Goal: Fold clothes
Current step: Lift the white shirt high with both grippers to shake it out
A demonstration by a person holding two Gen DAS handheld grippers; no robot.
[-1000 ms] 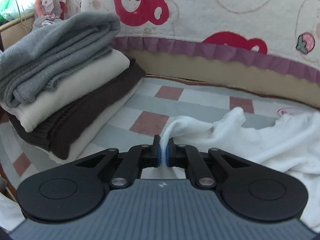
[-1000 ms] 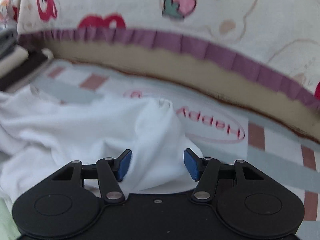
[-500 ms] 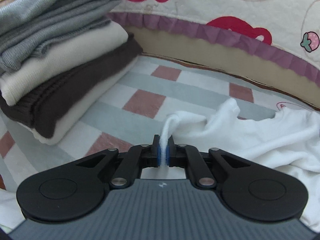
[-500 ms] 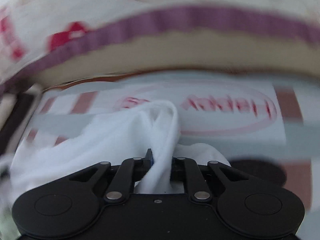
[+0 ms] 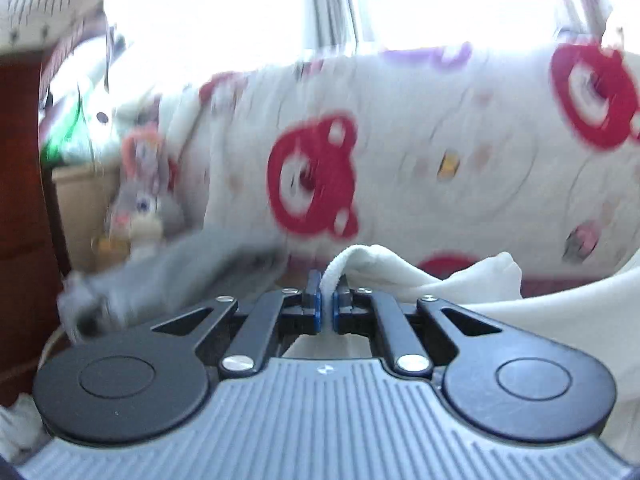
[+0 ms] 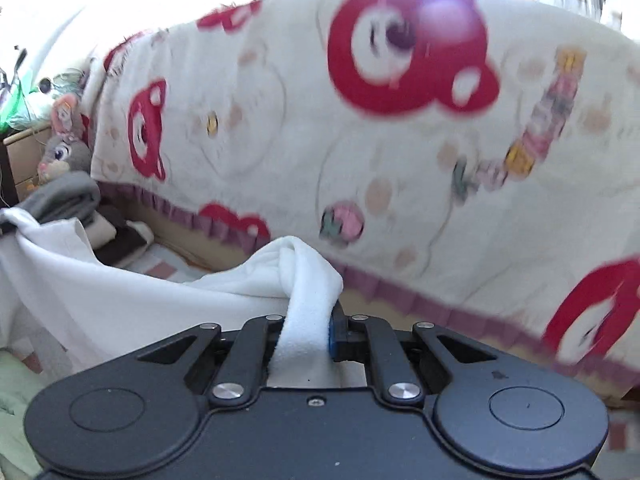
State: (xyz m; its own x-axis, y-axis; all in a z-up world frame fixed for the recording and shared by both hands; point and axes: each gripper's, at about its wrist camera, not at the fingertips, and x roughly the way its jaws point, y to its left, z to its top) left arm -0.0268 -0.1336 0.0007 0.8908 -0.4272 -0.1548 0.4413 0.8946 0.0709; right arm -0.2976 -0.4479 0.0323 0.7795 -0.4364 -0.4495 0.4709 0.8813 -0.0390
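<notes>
White garment (image 6: 120, 292): held off the bed at two points, one fold of cloth in each hand-held gripper, with the span between them sagging in a shallow curve. Left hand-held gripper (image 5: 326, 306) — jaws pressed together on a thin rolled edge of the fabric, which loops up over the blue pads (image 5: 317, 304) and trails away to the right. Right hand-held gripper (image 6: 310, 334) — jaws clamped on a thicker bunched fold that stands up above the fingers and drapes to the left; only one blue pad shows beside the cloth. Behind both views hangs a bear-print blanket (image 6: 280, 120) with a purple ruffle (image 6: 400, 292); a stack of folded clothes (image 6: 80, 208) and a plush rabbit (image 6: 60, 148) sit at the far left. Both views are blurred, so fine detail of the hem is not readable. Step in hand, as judged: raise and spread the garment for laying out flat. Recommended procedure: keep both grips firm, since the left one holds only a narrow edge that could slip; draw the two held points apart until the sag is taken up without stretching the cloth; keep them level with each other; clear the folded stack on the left; lower the free hanging part to the bed first, then the held edge
</notes>
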